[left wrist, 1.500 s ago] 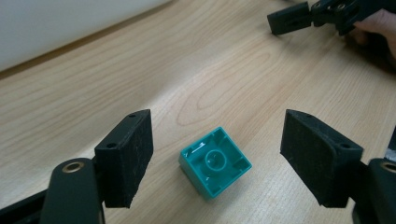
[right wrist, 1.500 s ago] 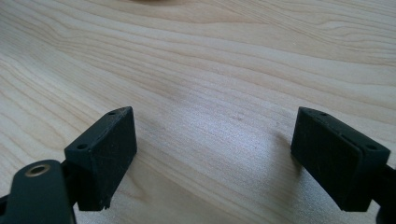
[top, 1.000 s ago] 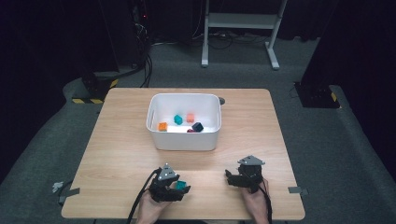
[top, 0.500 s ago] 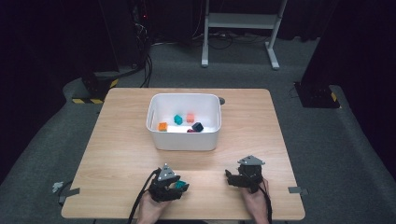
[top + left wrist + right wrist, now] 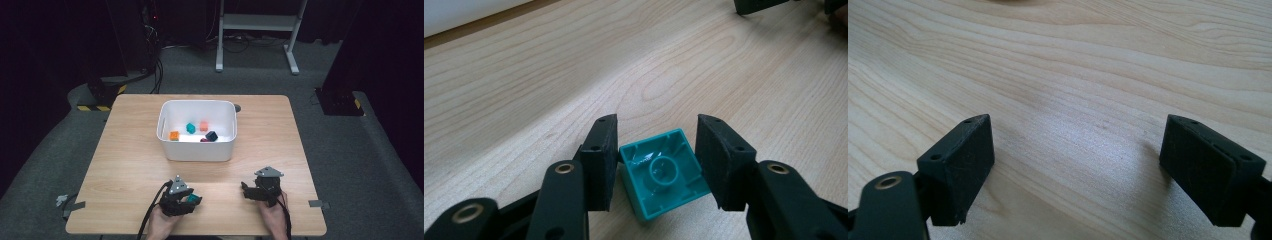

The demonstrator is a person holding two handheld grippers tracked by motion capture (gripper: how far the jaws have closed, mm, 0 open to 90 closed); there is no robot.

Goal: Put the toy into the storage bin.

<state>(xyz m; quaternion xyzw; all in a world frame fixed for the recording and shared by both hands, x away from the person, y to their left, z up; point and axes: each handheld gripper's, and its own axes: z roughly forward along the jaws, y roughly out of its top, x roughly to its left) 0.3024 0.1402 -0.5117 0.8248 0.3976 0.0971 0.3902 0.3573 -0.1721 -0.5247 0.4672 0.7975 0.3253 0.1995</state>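
Left gripper (image 5: 658,165) fingers have just been closing around the teal brick (image 5: 665,172), near touching; centre it between them, squeeze evenly; right gripper (image 5: 1078,170) released

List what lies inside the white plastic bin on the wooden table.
The white plastic bin holds an orange block, a teal block, a salmon-pink block and a dark block. Its near wall hides the front floor and most of a magenta piece.
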